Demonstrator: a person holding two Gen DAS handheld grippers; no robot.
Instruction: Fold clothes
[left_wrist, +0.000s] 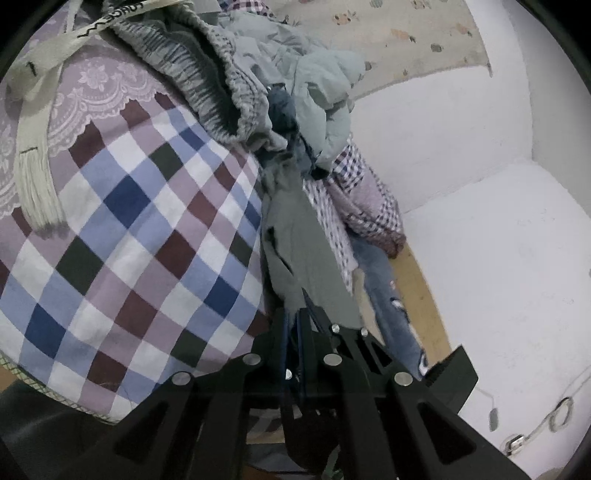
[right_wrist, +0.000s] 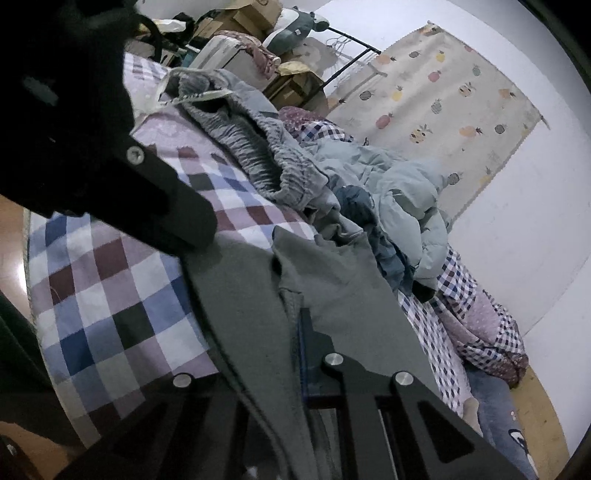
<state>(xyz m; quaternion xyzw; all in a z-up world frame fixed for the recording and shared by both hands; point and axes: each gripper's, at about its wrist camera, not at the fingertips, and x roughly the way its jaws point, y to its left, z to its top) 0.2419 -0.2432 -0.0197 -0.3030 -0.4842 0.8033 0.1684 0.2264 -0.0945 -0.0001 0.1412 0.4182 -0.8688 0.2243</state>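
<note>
grey-green knit cloth, a soft garment (left_wrist: 306, 254), runs from the heap of clothes (left_wrist: 258, 92) on the checked bedspread (left_wrist: 140, 229) down into both tools. the left gripper (left_wrist: 299, 325) is clenched on a narrow bunched edge of it, the fabric pulled into a taut strip toward the lens. the right gripper (right_wrist: 295, 325) is clamped on a wider fold, which drapes over its near finger and hides most of it; the left tool's dark body crosses that view above the bedspread. the garment is lifted off the bedspread at the near end, its far end lying against the heap beside a pale blue puffy jacket (right_wrist: 413, 199) and a ribbed grey piece (right_wrist: 255, 147).

it looks light, limp and stretchy, so it will sag between the two grips and slide little on the cotton. a hold at seams or corners, such as the hem or shoulders, would likely spread it flat; which part each tool has now is unclear.
</note>
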